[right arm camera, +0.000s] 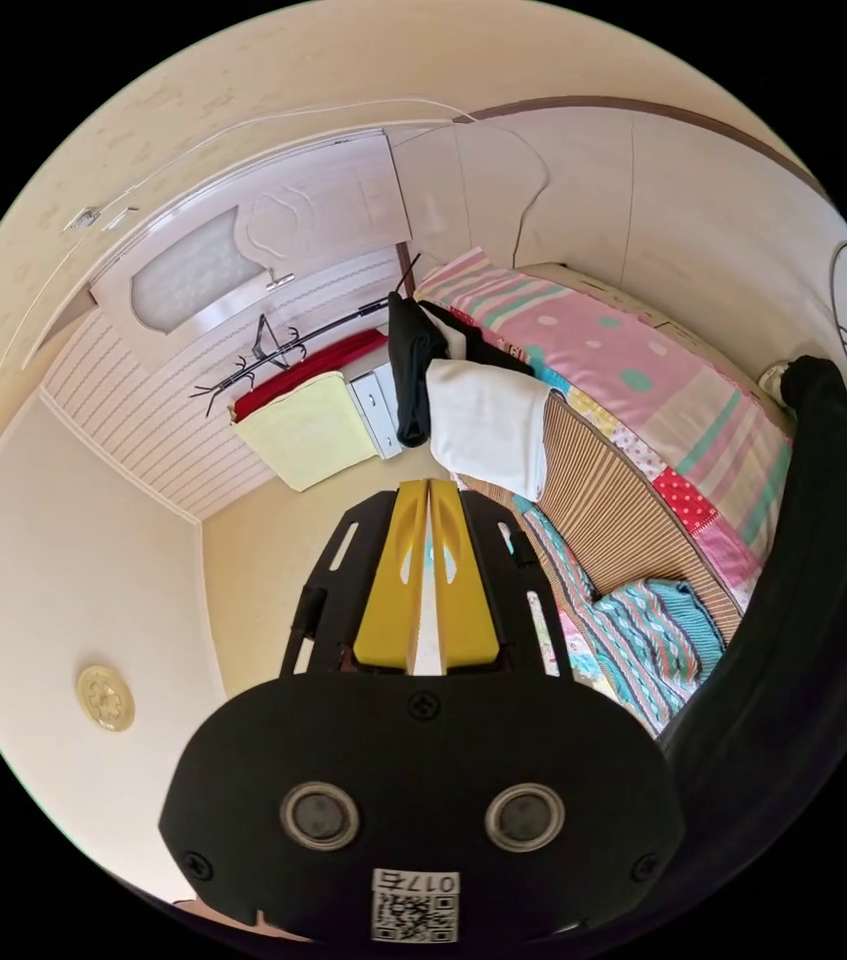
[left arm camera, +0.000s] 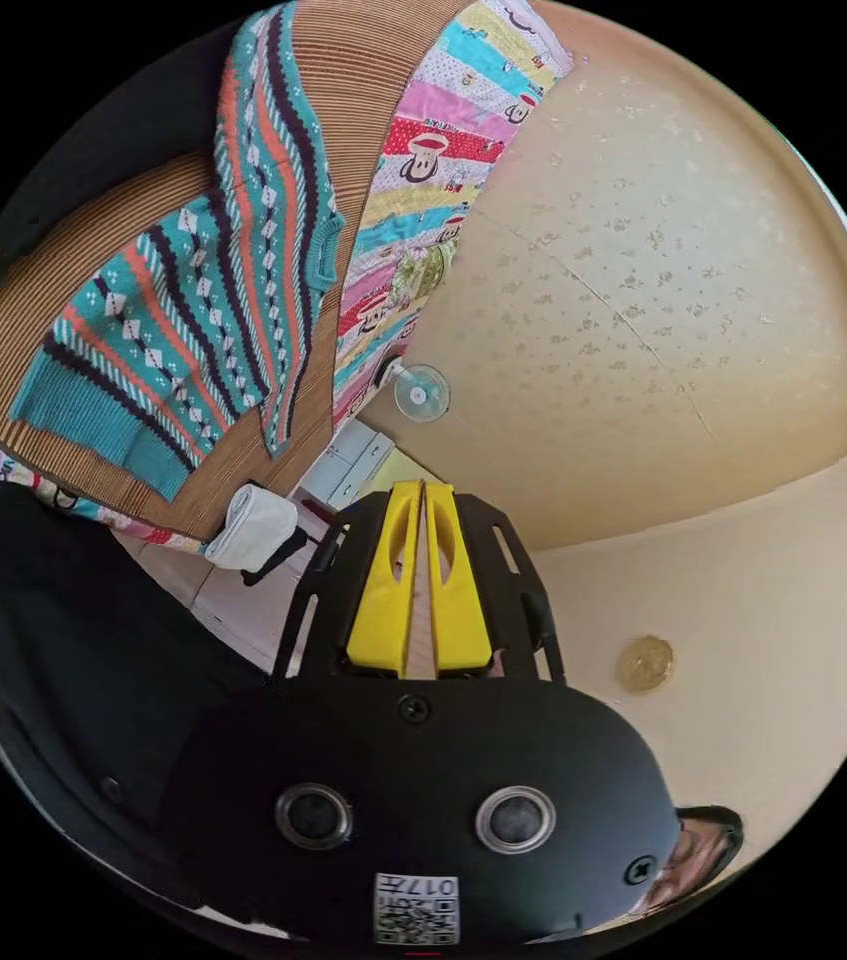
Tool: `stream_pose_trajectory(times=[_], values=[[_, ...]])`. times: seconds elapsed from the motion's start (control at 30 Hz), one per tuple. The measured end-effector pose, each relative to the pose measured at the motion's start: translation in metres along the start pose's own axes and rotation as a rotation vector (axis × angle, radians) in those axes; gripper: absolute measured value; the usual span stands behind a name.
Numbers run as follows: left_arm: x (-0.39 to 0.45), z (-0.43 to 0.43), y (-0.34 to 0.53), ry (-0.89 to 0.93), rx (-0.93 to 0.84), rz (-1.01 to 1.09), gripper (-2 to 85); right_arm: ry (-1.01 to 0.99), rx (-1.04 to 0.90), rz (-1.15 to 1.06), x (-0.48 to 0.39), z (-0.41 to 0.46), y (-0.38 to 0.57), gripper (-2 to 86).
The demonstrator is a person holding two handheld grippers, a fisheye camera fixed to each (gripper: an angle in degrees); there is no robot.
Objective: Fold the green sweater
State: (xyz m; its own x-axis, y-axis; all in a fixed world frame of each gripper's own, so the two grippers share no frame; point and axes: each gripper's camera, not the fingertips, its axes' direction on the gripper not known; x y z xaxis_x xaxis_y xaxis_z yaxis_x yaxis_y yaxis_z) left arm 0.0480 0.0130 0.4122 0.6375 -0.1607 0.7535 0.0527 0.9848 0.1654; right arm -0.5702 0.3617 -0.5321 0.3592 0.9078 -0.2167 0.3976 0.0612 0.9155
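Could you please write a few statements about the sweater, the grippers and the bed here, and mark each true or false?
1. The green sweater lies spread on a striped brown mat. True.
2. The left gripper clamps the sweater's sleeve. False: its jaws are closed on nothing, away from the sweater.
3. The right gripper has its jaws together. True.
4. A white folded garment sits beyond the mat. True.
5. The sweater is plain green. False: it is striped and patterned.

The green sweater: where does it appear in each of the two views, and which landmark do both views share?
Left gripper view: green sweater, upper left, spread flat on the striped mat.
Right gripper view: sweater, lower right, beside the claw.
Shared landmark: folded white cloth at the mat's end.
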Motion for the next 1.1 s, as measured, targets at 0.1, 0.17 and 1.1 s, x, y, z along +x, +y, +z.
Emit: stream_pose_trajectory(times=[0.1,0.17,1.1], values=[[-0.045,-0.001,-0.032,-0.284,0.116,0.092,-1.0,0.032,0.02,0.025,-0.005,-0.006,-0.01,0.3],[-0.089,-0.008,-0.047,-0.45,0.196,0.078,-1.0,0.04,0.037,0.042,-0.009,-0.007,-0.017,0.3],[-0.193,-0.067,-0.419,-0.645,0.7,0.005,12.8,0.272,-0.346,-0.156,-0.219,0.051,-0.016,0.4]])
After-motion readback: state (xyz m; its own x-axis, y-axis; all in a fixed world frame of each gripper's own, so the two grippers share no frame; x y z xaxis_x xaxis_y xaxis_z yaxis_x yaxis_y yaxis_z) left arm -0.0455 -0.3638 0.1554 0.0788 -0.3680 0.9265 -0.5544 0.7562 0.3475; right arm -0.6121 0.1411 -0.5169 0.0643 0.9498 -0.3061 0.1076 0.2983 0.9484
